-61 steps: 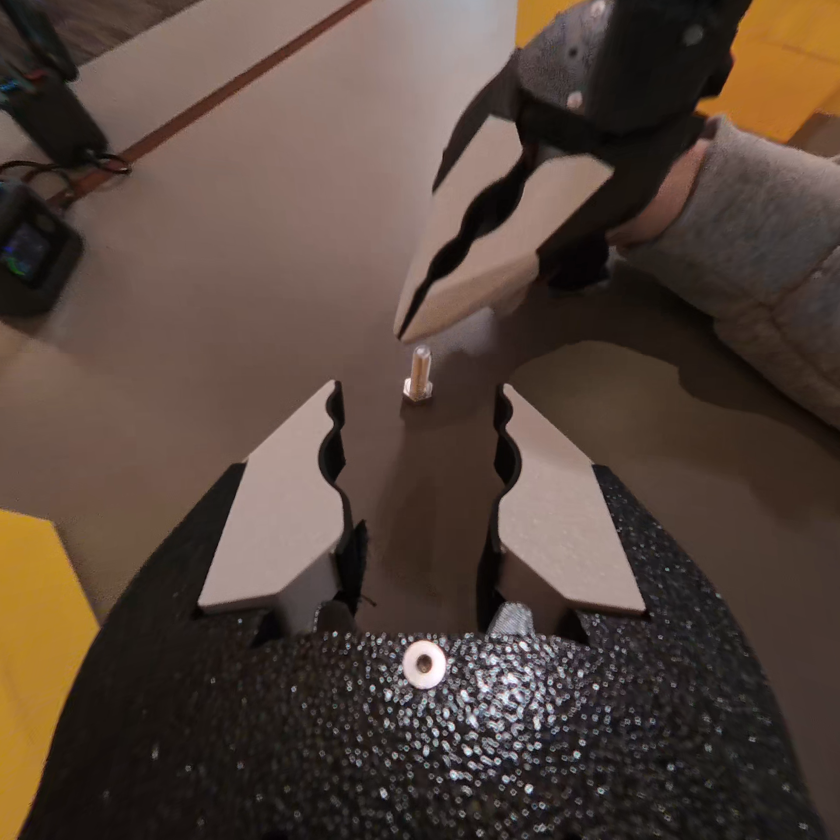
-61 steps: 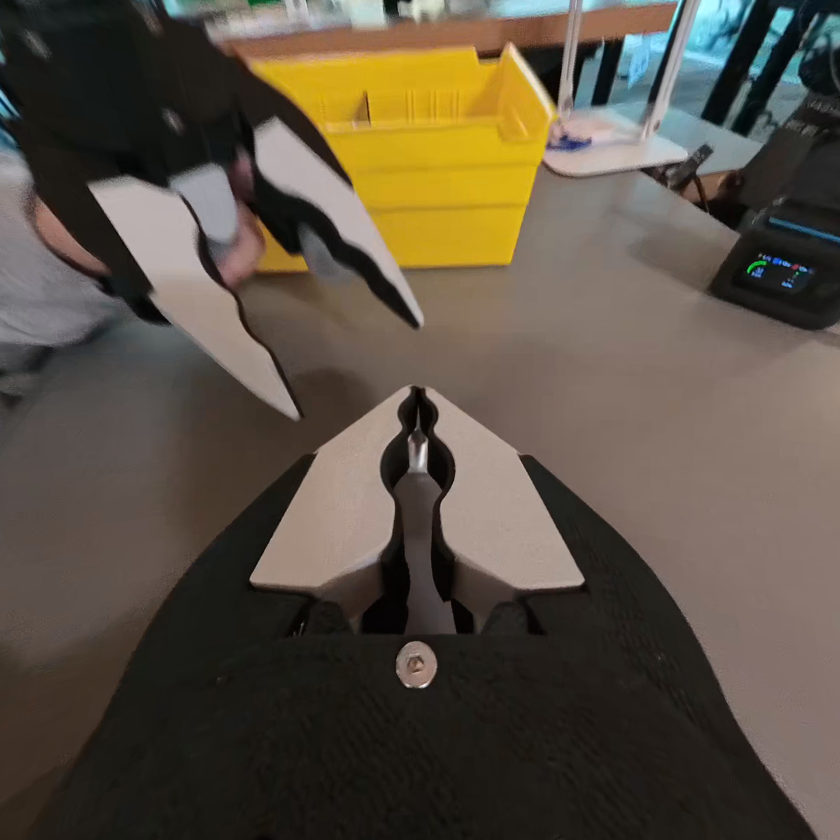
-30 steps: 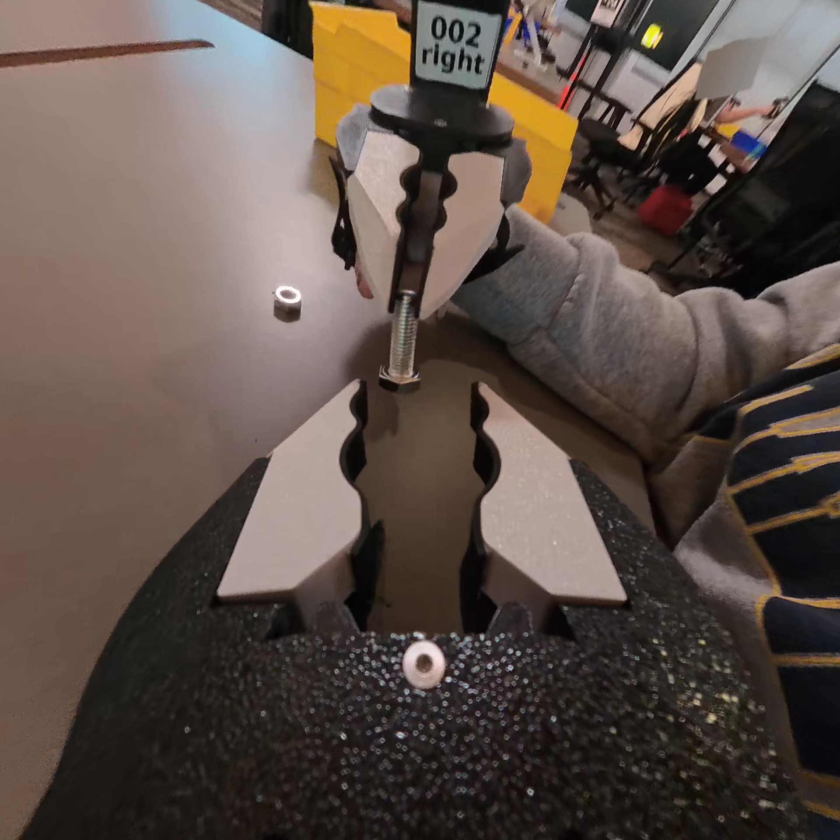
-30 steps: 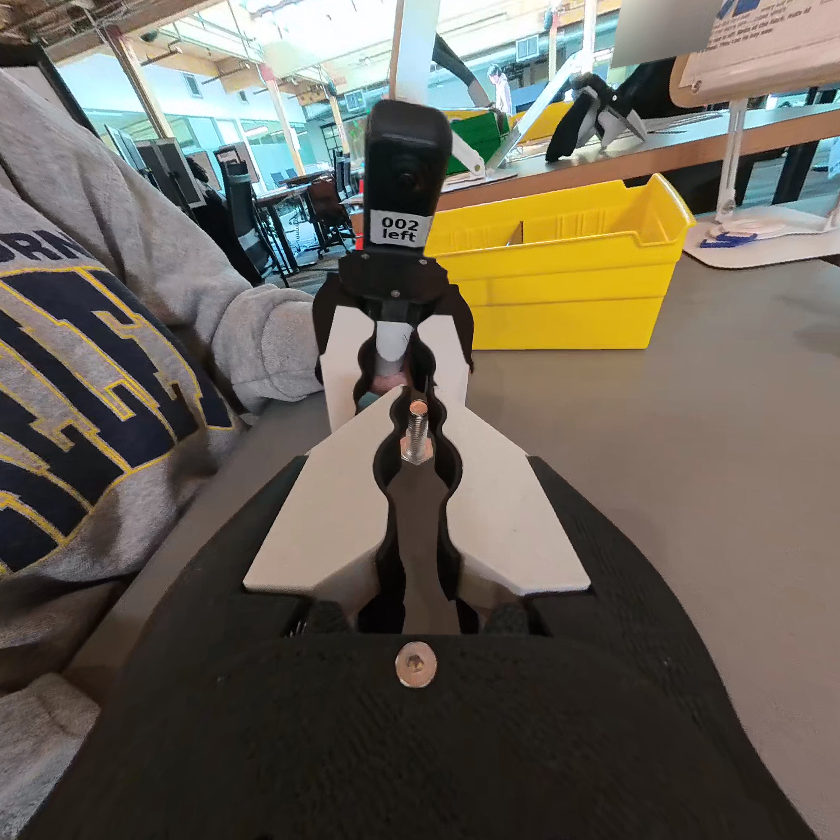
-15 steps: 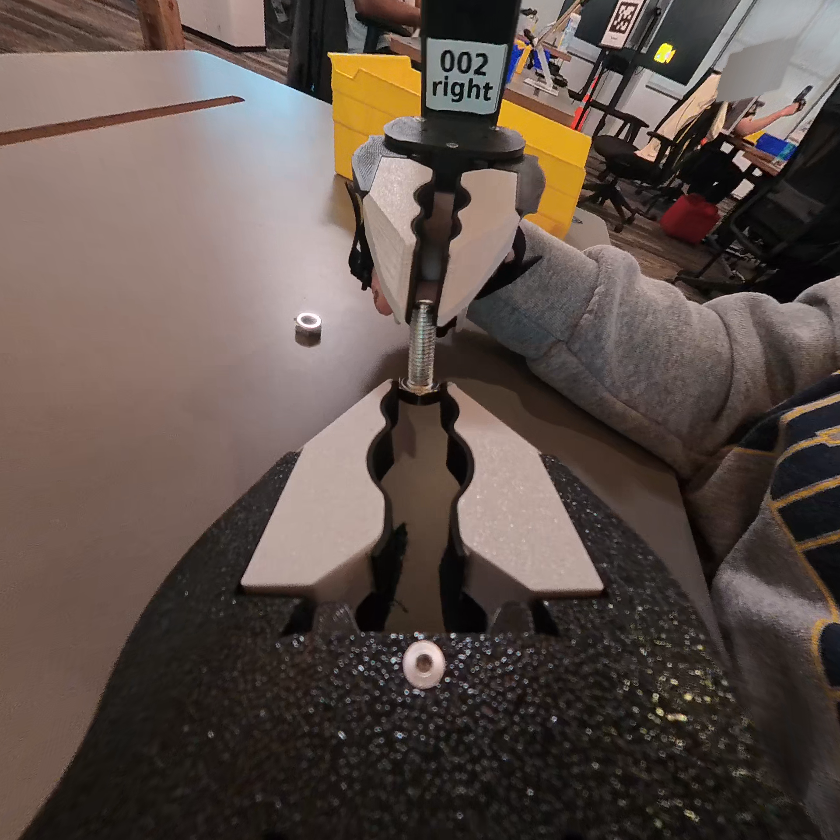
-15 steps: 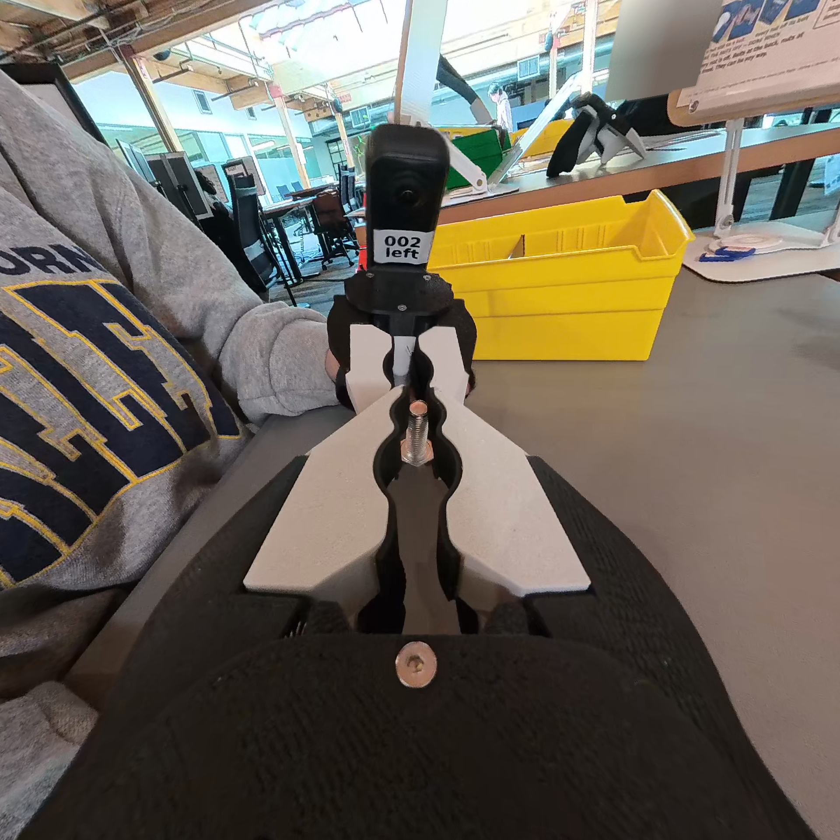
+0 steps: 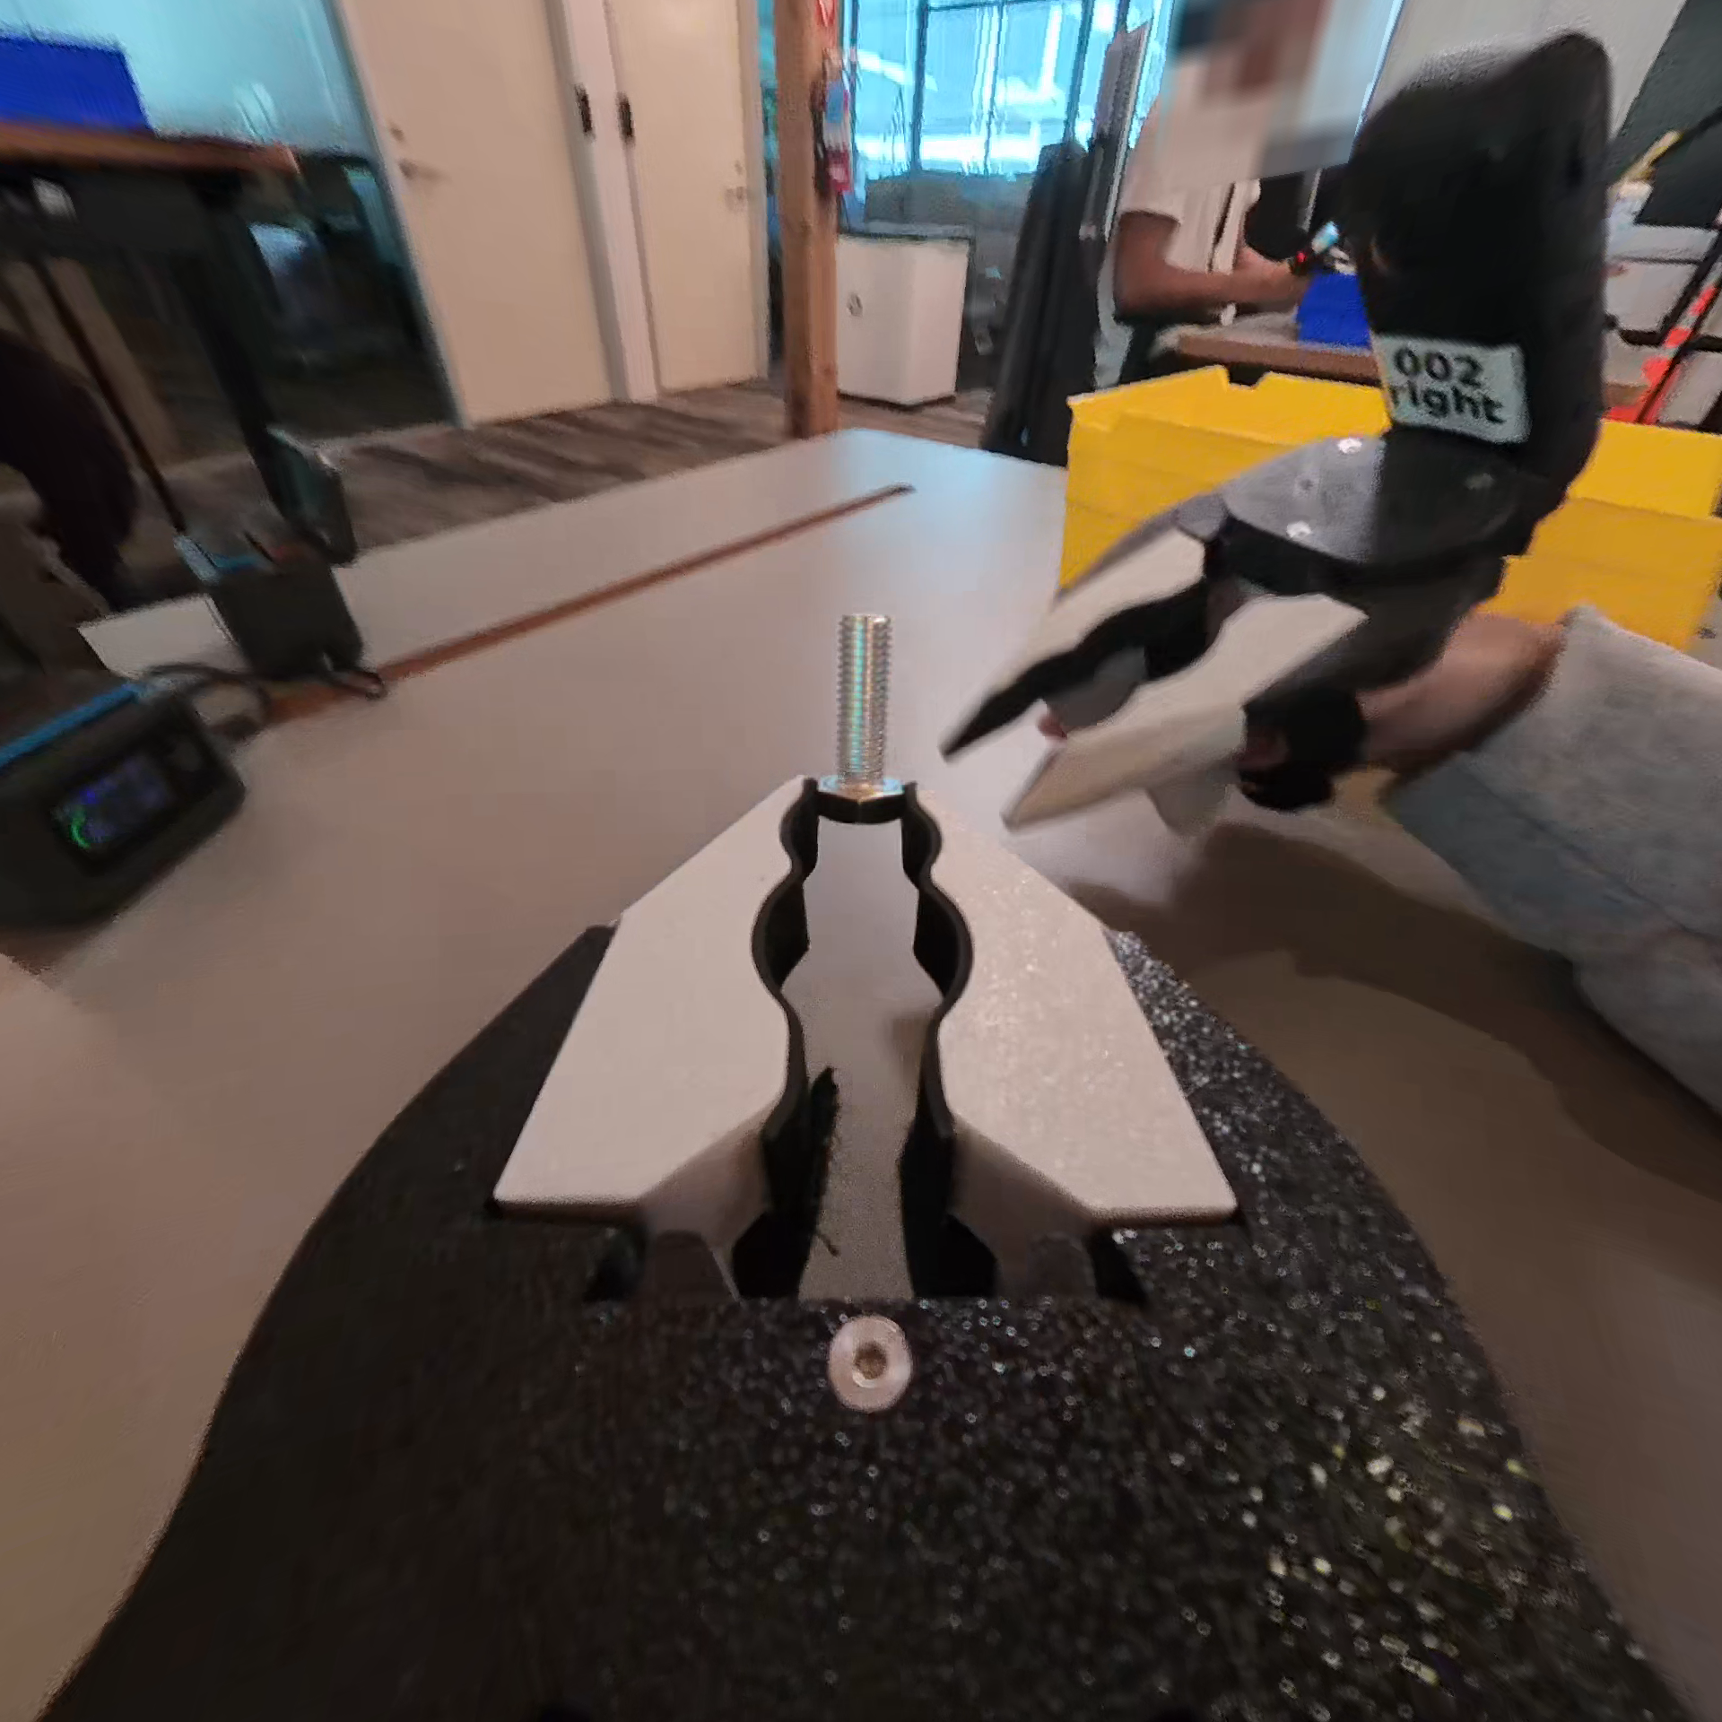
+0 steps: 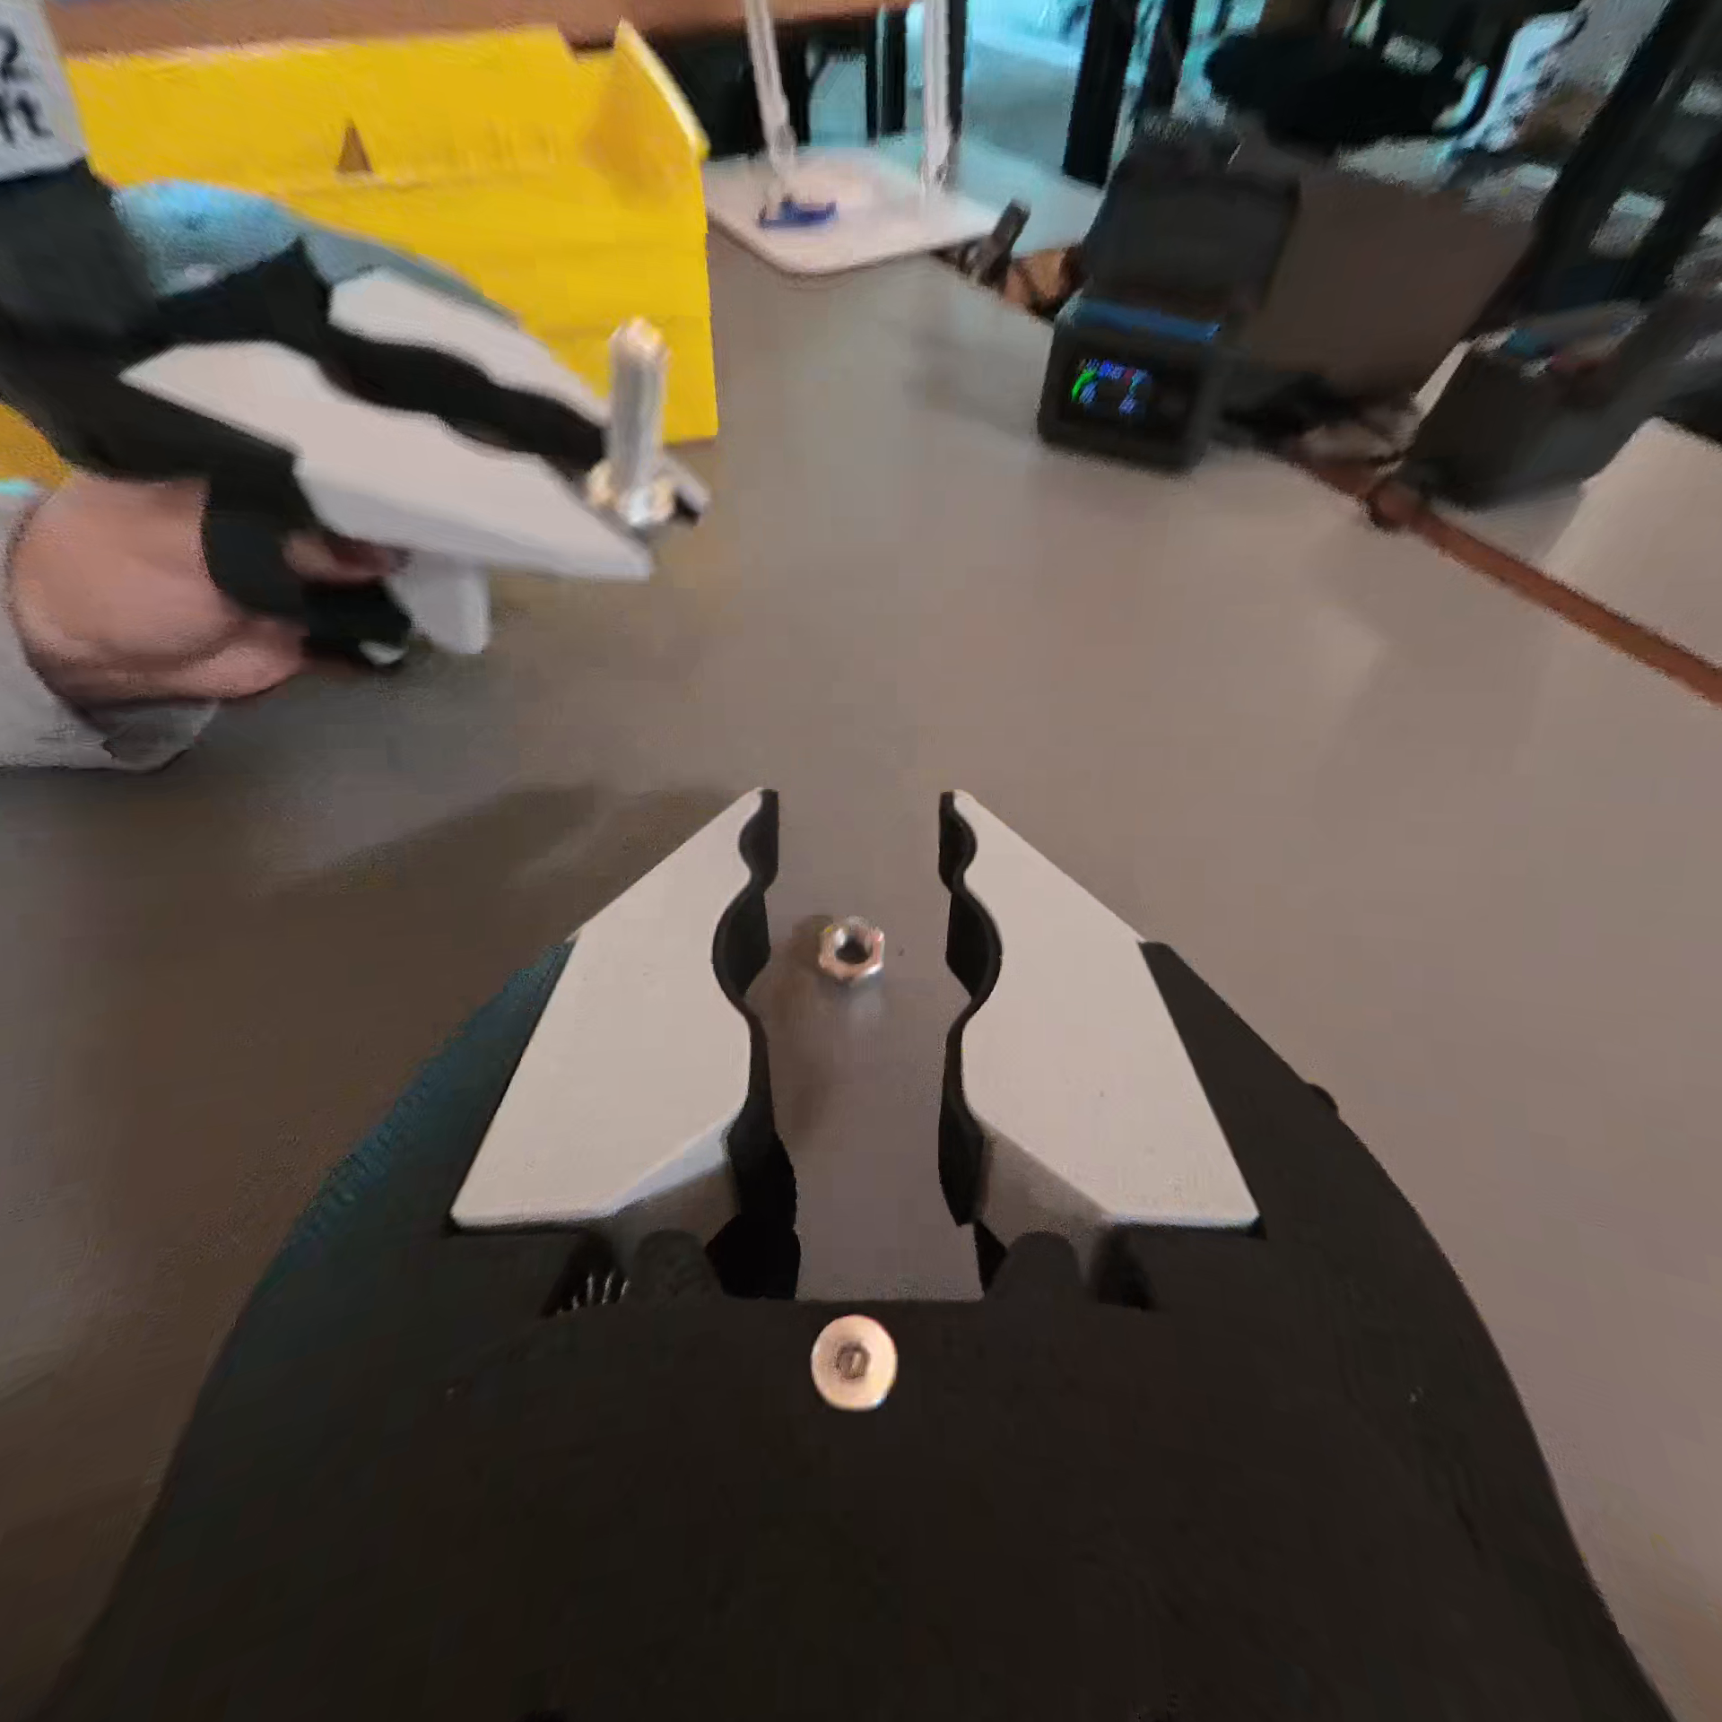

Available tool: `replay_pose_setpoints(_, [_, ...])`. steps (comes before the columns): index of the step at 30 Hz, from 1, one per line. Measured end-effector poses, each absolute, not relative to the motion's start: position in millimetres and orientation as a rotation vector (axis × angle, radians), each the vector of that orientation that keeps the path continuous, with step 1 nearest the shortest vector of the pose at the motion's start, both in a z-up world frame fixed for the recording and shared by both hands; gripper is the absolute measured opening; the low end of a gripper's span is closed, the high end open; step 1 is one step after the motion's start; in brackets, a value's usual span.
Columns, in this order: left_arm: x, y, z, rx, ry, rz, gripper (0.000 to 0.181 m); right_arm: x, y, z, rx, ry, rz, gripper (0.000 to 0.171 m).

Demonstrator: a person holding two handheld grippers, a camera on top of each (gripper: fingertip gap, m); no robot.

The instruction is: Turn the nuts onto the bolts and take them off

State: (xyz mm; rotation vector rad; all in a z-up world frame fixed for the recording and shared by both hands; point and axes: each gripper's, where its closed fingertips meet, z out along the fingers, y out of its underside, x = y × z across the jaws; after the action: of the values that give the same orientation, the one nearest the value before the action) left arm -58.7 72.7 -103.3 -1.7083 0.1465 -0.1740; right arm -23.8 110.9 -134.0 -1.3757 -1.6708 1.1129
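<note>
I have the left gripper (image 7: 859,820) clamped on the hex head of the bolt (image 7: 864,690), its threaded shank standing upright and bare above the fingertips, no nut on it. My right gripper (image 8: 855,820) is spread wide and low over the table (image 8: 1211,792), with the loose nut (image 8: 849,949) lying flat on the surface between its two fingers, touching neither as far as I can see. I judge this to be the pick-up of the nut, ahead of threading it on. The next move calls for closing the fingers squarely on the nut's flats, lifting it without tipping it, then bringing its hole over the bolt's tip and keeping it level so the thread catches cleanly; the nut is small and could skid or flip if the fingers meet it unevenly. Around the work: a yellow bin (image 8: 466,205) sits behind the left gripper, a small black device with a lit screen (image 8: 1123,387) stands farther back on the table, and a white stand base (image 8: 857,214) lies beyond the bin. None of these sits between the nut and the bolt, so the path across looks free, though both views are blurred at the edges
</note>
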Motion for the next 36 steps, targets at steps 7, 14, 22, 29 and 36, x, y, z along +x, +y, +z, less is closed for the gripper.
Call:
replay_pose_setpoints(7, [-43,94,-94,-1.608,0.259,-0.105,0.015,-17,107,-178,-1.514,-1.869,0.948,0.030])
replay_pose_setpoints(14, [-35,90,-94,-1.616,0.283,-0.230,0.015,-14,108,-184,-1.593,-1.883,0.924,0.016])
replay_pose_setpoints(22, [-3,86,-95,-1.605,0.415,-0.391,0.015,-5,90,-54,-1.217,-1.591,1.296,0.016])
replay_pose_setpoints(29, [15,82,-95,-1.589,0.491,-0.459,0.015,-1,70,-52,-1.221,-1.878,1.209,0.016])
replay_pose_setpoints(36, [19,80,-96,-1.587,0.520,-0.462,0.015,5,71,-59,-1.291,-2.066,1.027,0.016])
